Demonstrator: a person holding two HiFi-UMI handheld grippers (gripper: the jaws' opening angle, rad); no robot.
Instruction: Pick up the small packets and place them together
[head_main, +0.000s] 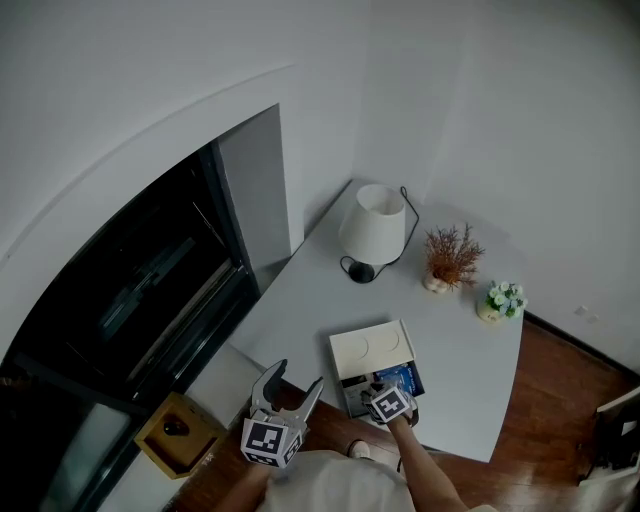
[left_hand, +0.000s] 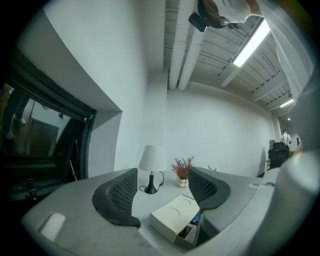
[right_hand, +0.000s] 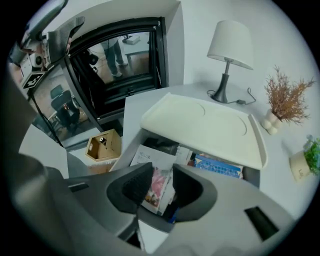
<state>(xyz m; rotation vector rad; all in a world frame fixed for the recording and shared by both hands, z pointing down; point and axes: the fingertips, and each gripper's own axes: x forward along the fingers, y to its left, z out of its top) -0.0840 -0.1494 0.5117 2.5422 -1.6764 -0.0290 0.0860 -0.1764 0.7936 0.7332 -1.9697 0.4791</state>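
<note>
Nearest, at the lower middle of the right gripper view, the right tongs (right_hand: 162, 171) stand narrow. A pink packet (right_hand: 157, 184) fills the gap between the two pads, apparently pinched on edge. The grip looks shallow and may take in a paler packet lying against it. If lifted fast, the pink one could slip out or drag its neighbour over the box wall.

Just beyond the tips lies a white leaflet (right_hand: 149, 156), with a blue packet (right_hand: 218, 166) to its right. All of these sit inside the open box (right_hand: 131, 142) at the frame's centre. The cream lid (right_hand: 205, 125) overhangs the far half of the box, so a lift tilted forward could knock against it.

The left tongs (left_hand: 162, 186), at the bottom of the left gripper view, gape wide with nothing between them. They are held left of the box and well apart from the packets.

Farthest back on the tabletop (head_main: 460, 370), toward the upper right, stand a lamp (right_hand: 229, 45) and a dried plant (right_hand: 285, 100).
</note>
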